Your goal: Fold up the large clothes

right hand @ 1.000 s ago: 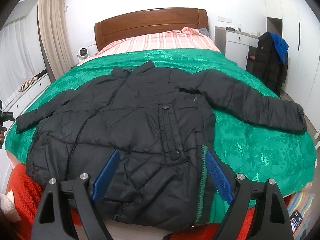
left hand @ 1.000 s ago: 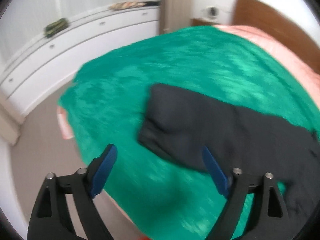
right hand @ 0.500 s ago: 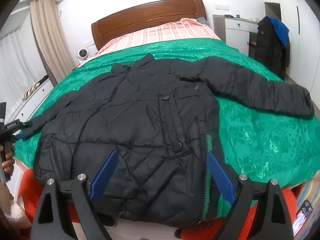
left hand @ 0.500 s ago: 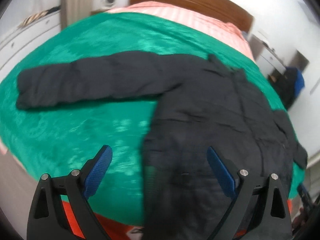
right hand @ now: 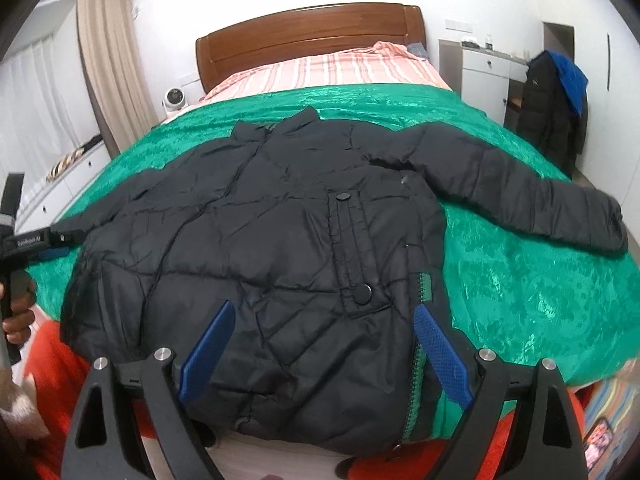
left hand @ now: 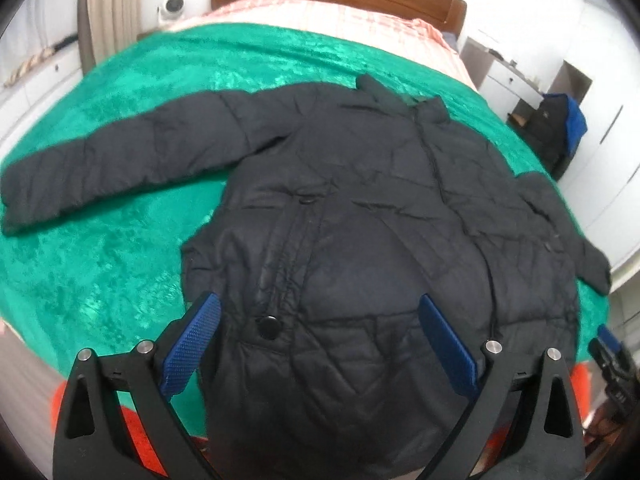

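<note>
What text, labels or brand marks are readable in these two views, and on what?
Left claw, right wrist view: a small white label on its black body; the print is too small and blurred to read.
Black jacket: no readable tag, logo or print in either view.
Green bedspread: pattern only, no text.
Phone-like item at the bottom right edge: too blurred to read.

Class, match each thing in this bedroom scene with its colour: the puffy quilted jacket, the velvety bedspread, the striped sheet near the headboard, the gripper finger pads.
Things:
1. puffy quilted jacket
2. velvety bedspread
3. striped sheet
4. gripper finger pads

Colours:
A. pink and white
B. blue
C. black
D. green

Pairs: 1-C, 2-D, 3-A, 4-B
</note>
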